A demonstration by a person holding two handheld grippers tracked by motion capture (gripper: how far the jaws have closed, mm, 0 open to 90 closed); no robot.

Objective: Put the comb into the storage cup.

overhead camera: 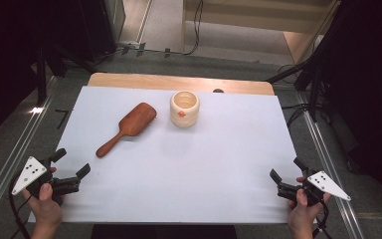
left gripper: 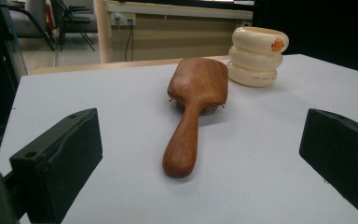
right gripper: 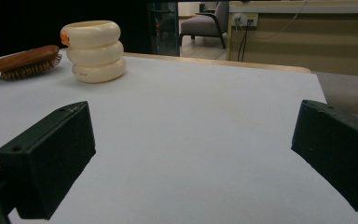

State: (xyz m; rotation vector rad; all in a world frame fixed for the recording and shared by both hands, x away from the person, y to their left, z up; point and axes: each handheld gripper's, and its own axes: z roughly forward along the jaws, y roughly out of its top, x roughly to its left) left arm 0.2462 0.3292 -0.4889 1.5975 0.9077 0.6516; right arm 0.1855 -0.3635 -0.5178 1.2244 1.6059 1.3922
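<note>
Wooden hairbrush lies bristles-down on the white tabletop, toward eleven o'clock, its handle pointing at seven; the ringed cream cup stands just beside it at twelve. Nothing looks begun — left tool and right tool hang at the near corners, jaws spread and empty. Reaching and grasping are all left.

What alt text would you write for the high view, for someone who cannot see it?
A wooden hairbrush lies bristles down beside a cream ringed cup on a white table. At the near corners, a person's hands hold the left hand-held gripper and right hand-held gripper, both open and empty.
</note>
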